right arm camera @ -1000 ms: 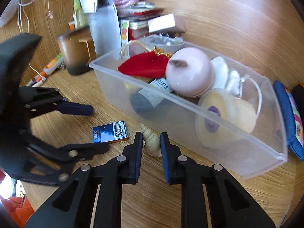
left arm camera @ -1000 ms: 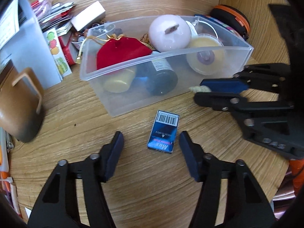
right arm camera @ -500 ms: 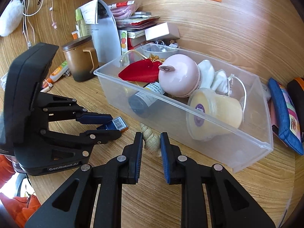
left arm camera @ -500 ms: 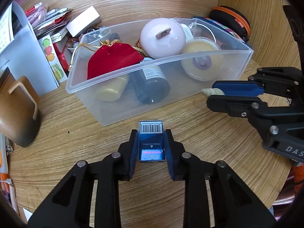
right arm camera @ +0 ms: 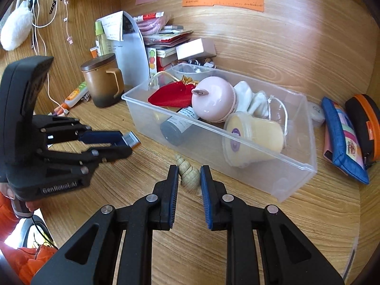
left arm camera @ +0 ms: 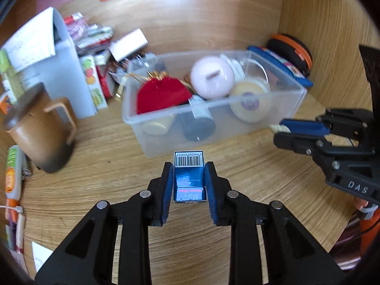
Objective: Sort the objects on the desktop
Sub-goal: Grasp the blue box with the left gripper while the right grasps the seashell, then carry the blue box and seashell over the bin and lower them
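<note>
Two grippers: both of mine are closed on something, in front of the bin.
Left gripper (left arm camera: 187, 180): I have its blue pads clamped flat against both sides of the box (left arm camera: 189, 175), barcode end pointing forward; jaws only as wide as the box.
Box: dark blue, small, held just short of the bin's near wall; I think it is off the desk (left arm camera: 95, 142), though the blur makes that hard to judge.
Right gripper (right arm camera: 189, 178): fingers narrowed onto the shell (right arm camera: 188, 174), pinching its wide end, tip pointing forward.
Shell: cream spiral, close to the bin's near long wall, not touching it as far as I see.
Bin (right arm camera: 294, 182): clear plastic, mid-desk, holding a red pouch (right arm camera: 171, 92), a pink ball (right arm camera: 213, 101), a dark bottle (right arm camera: 175, 128) and a yellow jar (right arm camera: 254, 140).
Mug (left arm camera: 40, 130): brown, lidded, left of the bin near the desk's left edge.
Pouches (right arm camera: 344, 137): blue and orange-black, by the bin's right end.
</note>
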`<state>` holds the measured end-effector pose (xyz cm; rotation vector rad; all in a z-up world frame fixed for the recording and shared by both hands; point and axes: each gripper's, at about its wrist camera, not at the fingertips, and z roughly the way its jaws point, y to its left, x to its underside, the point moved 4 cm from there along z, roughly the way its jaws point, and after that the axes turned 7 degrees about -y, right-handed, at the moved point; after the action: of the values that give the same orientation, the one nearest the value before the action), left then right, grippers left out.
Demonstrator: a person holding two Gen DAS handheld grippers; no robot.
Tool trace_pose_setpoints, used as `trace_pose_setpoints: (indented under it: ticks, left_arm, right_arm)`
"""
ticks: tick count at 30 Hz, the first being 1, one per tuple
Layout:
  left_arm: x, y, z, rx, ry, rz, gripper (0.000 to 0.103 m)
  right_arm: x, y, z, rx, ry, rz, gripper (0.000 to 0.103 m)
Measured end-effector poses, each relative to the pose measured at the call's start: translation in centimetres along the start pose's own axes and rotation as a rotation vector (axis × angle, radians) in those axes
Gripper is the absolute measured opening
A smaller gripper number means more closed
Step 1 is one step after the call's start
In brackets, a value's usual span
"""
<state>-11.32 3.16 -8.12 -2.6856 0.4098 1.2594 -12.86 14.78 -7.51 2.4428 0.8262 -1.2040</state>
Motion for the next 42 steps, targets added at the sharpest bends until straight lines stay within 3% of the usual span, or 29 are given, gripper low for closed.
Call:
trace_pose_setpoints:
  ticks: [9,17,20,29,42]
  left_arm:
    - [-2.4,2.0,-2.8,-0.041,-0.093,-0.039,0.026]
    - [-5.0,3.4,-2.8,-0.056,-0.129,-0.043,0.026]
    - [-6.0,4.0,-1.9,-0.073,-0.125,-0.038,0.026]
    - [-8.1,4.4,0.8,-0.027,-0.113,-0.046,0.026]
    - [-9.7,4.0,5.9,0.003,-0.059,-0.044,0.026]
  right_arm:
    - [-0.8,-0.6,-2.1,0.032,-0.05,0.024,0.017]
    - [-2.3,-2.6,-2.6,0.062,-0.082,0.067,0.017]
    - [-3.0,-3.4,-2.6,0.076,-0.094,0.074,0.017]
    - [-4.9,-5.7,-0.9,0.105,-0.094,0.095,0.017]
    - [-6.4,-8.9,4.0,0.128,-0.026,0.11,0.017]
